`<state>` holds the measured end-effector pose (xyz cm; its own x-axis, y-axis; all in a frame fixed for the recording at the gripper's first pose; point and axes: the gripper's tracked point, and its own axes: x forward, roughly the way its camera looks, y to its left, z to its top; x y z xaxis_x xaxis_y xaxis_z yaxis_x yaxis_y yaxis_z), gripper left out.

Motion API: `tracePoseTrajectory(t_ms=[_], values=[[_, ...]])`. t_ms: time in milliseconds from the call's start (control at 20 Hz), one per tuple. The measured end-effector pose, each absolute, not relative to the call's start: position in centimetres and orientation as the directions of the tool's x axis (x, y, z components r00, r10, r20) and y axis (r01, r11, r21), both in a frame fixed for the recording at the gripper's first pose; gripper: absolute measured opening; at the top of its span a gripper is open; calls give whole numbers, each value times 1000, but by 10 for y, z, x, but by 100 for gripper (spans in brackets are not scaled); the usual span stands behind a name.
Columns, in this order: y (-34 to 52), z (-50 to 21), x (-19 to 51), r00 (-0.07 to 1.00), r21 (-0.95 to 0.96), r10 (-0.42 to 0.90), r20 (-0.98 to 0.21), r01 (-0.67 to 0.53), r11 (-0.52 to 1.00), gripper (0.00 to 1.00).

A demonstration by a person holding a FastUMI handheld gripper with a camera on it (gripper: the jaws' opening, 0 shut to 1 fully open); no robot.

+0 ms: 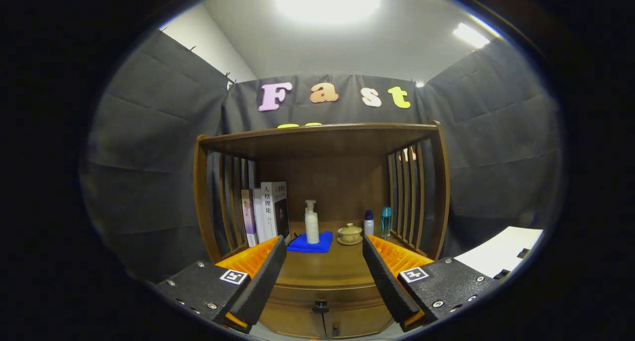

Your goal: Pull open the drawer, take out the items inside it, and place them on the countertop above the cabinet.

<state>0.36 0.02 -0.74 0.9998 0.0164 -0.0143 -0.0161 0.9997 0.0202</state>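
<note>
A wooden cabinet (pixel 322 142) with slatted sides stands straight ahead. Its countertop (pixel 325 266) stretches between my fingers. Below the countertop's front edge sits the drawer (pixel 297 299), closed, with a small dark knob (pixel 320 307) low between my fingers. My gripper (pixel 324 254) is open, its fingers spread wide on either side of the countertop, holding nothing and touching nothing. What lies inside the drawer is hidden.
On the countertop stand books (pixel 265 212) at the left, a white pump bottle (pixel 311 223) on a blue cloth (pixel 310 243), a lidded tea cup on a saucer (pixel 349 234), and two small bottles (pixel 377 223) at the right. A white surface (pixel 501 256) lies to the right.
</note>
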Motion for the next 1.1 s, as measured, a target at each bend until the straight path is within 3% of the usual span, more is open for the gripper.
tracePoseTrajectory(t_ms=[1100], values=[[-7, -30, 25, 999, 12, -7, -54, 8, 1000, 95]])
